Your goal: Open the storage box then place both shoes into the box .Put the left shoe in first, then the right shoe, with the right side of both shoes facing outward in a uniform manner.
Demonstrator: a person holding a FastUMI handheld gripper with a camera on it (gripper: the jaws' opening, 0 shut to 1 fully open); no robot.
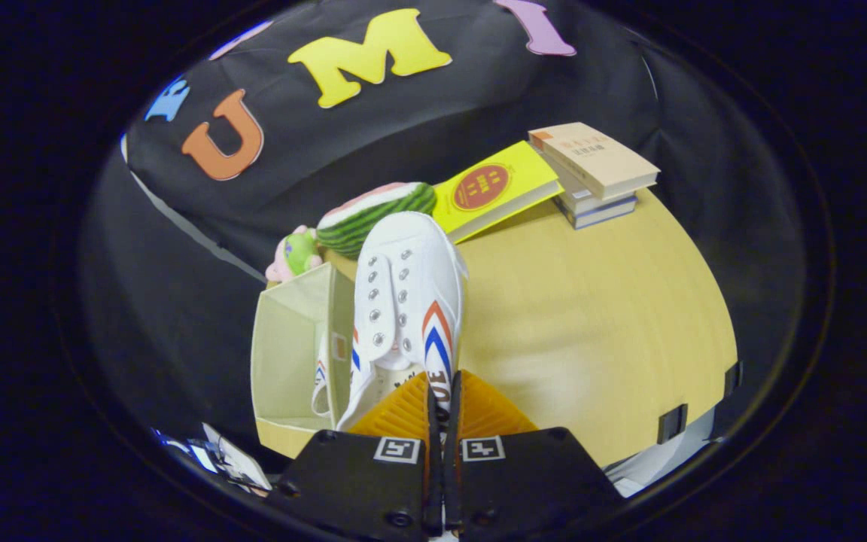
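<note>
Tongs (442, 410) pinched the heel side of a white canvas shoe with red-and-blue stripes (409, 293), held above the table (591, 324) beside the open cream fabric storage box (290, 346), which already held one shoe; next, lowering it in likely with stripes outward

The gripper (442, 403) pinches a white shoe's (411, 290) side wall, lifted beside the open storage box (290, 339).

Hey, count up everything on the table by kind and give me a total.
Shoes: 2, one held in the claw, one in the box
Box: 1
Books: 4
Plush toys: 2
Total: 9
</note>
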